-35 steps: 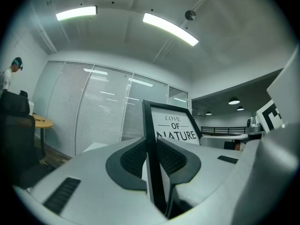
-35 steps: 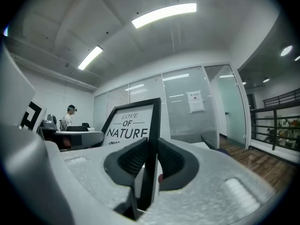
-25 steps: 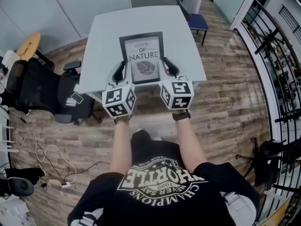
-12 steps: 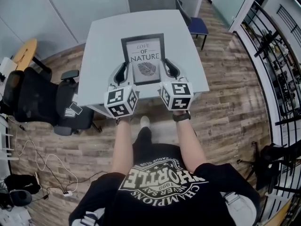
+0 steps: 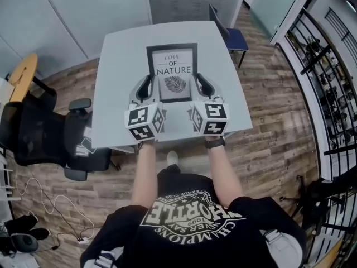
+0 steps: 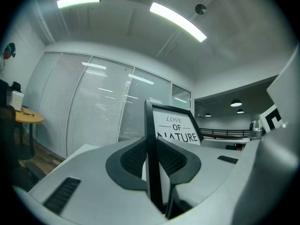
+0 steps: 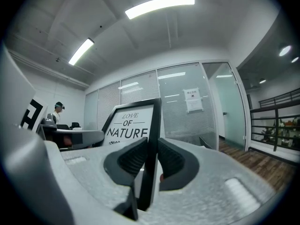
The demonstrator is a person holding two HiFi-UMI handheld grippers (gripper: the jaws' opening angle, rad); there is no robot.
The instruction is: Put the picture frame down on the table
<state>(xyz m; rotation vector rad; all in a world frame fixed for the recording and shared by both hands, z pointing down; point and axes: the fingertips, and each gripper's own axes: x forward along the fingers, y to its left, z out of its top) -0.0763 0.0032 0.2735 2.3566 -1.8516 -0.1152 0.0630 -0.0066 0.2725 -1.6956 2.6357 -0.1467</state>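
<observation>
now | picture frame (image 5: 172,71) held over the grey bench (image 5: 114,102), print side up | left tool (image 5: 146,86) clamped on its left edge | right tool (image 5: 202,84) clamped on its right edge | lettering reads "love of nature"

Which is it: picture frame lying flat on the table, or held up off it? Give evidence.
Held up: left gripper and right gripper each clamp a side edge of the picture frame. Whether its bottom touches the table: cannot tell.
</observation>
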